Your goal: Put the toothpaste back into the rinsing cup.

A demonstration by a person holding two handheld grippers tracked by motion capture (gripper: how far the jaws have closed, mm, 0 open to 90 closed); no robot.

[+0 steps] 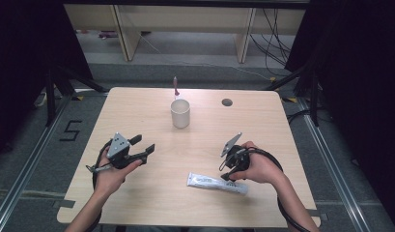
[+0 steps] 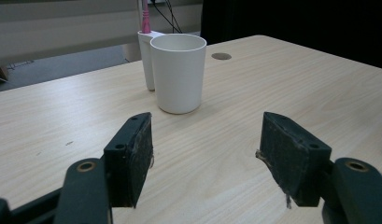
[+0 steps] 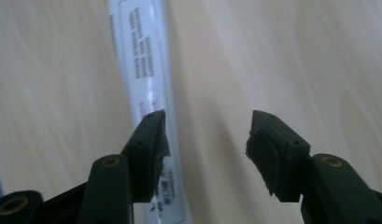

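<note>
2 hand-held grippers are over the bench (image 1: 137,104), and the action is all on the right side. The right hand-held gripper (image 1: 227,176) is tipped down just above a white tube (image 1: 217,183) that lies flat on the near right part of the bench, close to the front edge. From the high view the tube's long axis runs roughly left to right, sloping slightly toward the person at its right end. In the right gripper view the tube (image 3: 146,70) runs straight away from the camera, along the line of the jaws rather than across them, and it sits under the left jaw, not centred in the gap. The jaws stand wide apart with bare wood between them, nothing gripped and no pad pressing on the tube. My read: to take it across its narrow width, this gripper needs to shift sideways until the tube lies between the pads.

Over on the other side, the left hand-held gripper (image 1: 143,147) hovers well apart from the tube, jaws spread wide and empty, pointing at a white cup (image 2: 178,72) standing upright mid-bench. Behind the cup stands a small white holder (image 2: 146,56) with a pink item (image 2: 145,16) sticking up from it. The right hand is plainly the nearer one to the tube.
</note>
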